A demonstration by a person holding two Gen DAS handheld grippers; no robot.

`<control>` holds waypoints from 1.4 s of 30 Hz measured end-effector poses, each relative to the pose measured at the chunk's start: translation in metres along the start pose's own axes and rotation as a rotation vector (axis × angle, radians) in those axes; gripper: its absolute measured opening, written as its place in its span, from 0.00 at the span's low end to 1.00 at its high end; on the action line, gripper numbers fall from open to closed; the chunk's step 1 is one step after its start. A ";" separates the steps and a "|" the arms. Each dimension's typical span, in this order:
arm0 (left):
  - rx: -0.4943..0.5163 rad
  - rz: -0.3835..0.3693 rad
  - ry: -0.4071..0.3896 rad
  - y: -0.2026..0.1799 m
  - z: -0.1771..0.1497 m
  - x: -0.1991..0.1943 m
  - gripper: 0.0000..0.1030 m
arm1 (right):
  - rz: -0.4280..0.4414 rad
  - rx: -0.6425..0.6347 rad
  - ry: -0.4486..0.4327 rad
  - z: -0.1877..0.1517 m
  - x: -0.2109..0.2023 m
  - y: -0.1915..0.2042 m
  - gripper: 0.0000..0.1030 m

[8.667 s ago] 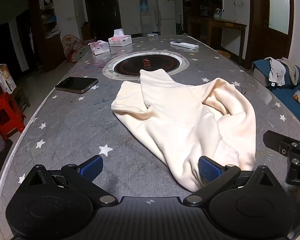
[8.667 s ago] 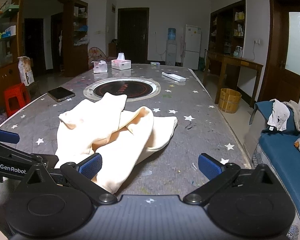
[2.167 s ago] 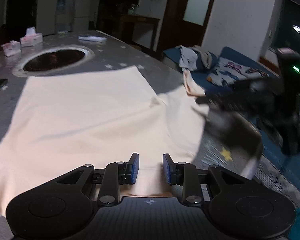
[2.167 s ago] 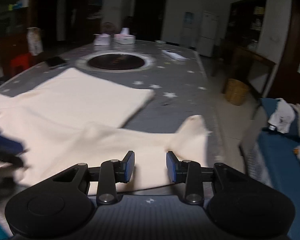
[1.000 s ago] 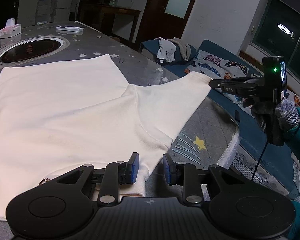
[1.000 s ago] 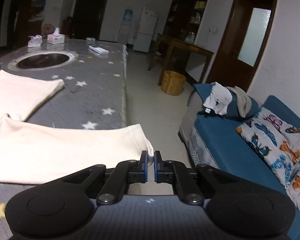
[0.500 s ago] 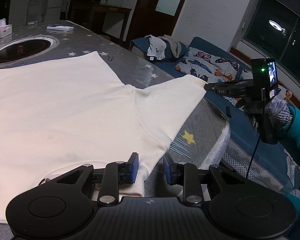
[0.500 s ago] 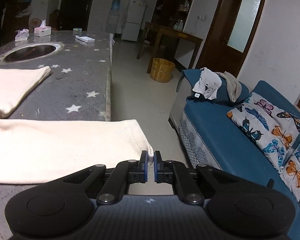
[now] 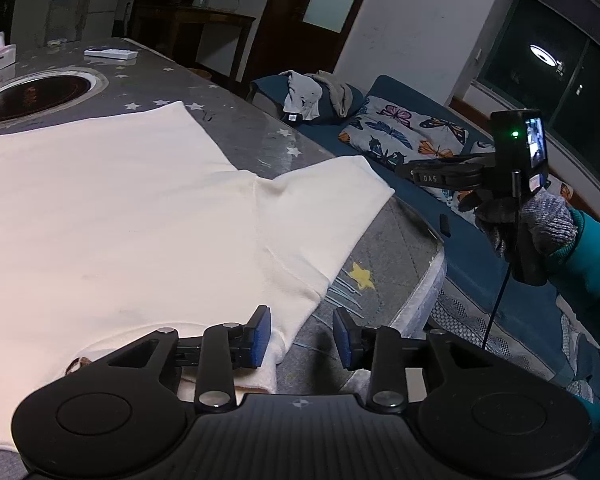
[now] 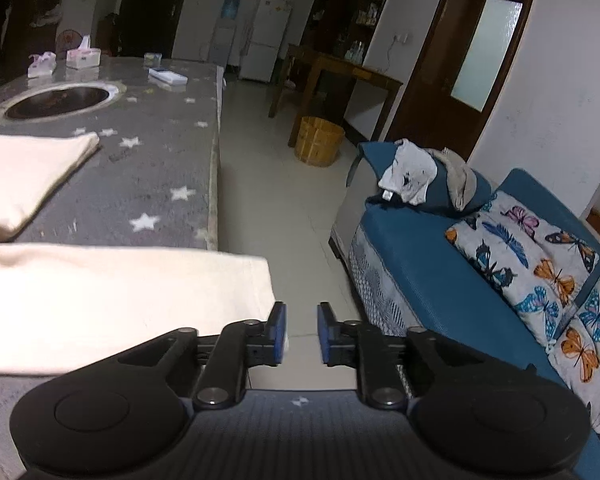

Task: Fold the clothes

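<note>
Dim room, starred grey table [image 9: 244, 128]: I've just let both tongs, left gripper [image 9: 300, 336] and right gripper [image 10: 301, 333], spring apart, so the cream shirt [image 9: 112, 216] lies spread flat, sleeve [image 10: 132, 292] reaching the table's right edge, ready for folding.

The left wrist camera sits low over the near edge of the star-patterned table [image 9: 236, 128], close above the cream garment [image 9: 112, 208], looking across it toward the blue sofa [image 9: 432, 216] and dark window. The right wrist camera hangs just off the table's [image 10: 152, 168] side edge, facing down the room toward the fridge [image 10: 266, 36]. Both views share the garment's sleeve [image 10: 120, 292], the sofa and its butterfly cushion [image 10: 540, 248].
</note>
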State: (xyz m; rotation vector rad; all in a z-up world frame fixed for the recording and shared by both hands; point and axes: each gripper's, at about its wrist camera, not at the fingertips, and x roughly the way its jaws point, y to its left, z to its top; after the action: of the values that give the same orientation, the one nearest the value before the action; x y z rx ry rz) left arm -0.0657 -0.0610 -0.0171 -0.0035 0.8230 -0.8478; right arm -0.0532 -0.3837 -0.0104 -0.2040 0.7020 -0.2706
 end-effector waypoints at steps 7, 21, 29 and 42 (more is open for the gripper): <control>-0.008 0.067 -0.059 0.015 0.012 -0.024 0.47 | 0.123 -0.020 -0.066 0.025 -0.012 0.019 0.27; -0.196 0.365 -0.093 0.119 0.040 -0.048 0.49 | 0.439 -0.124 -0.066 0.078 0.008 0.101 0.29; -0.292 0.399 -0.078 0.146 0.023 -0.059 0.49 | 0.514 -0.167 -0.020 0.109 0.040 0.137 0.29; -0.288 0.377 -0.101 0.145 0.023 -0.065 0.50 | 0.509 -0.178 0.043 0.138 0.101 0.161 0.28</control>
State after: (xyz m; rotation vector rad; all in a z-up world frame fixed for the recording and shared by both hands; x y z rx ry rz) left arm 0.0209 0.0739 -0.0051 -0.1401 0.8117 -0.3673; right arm 0.1400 -0.2498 -0.0135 -0.1820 0.7966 0.2749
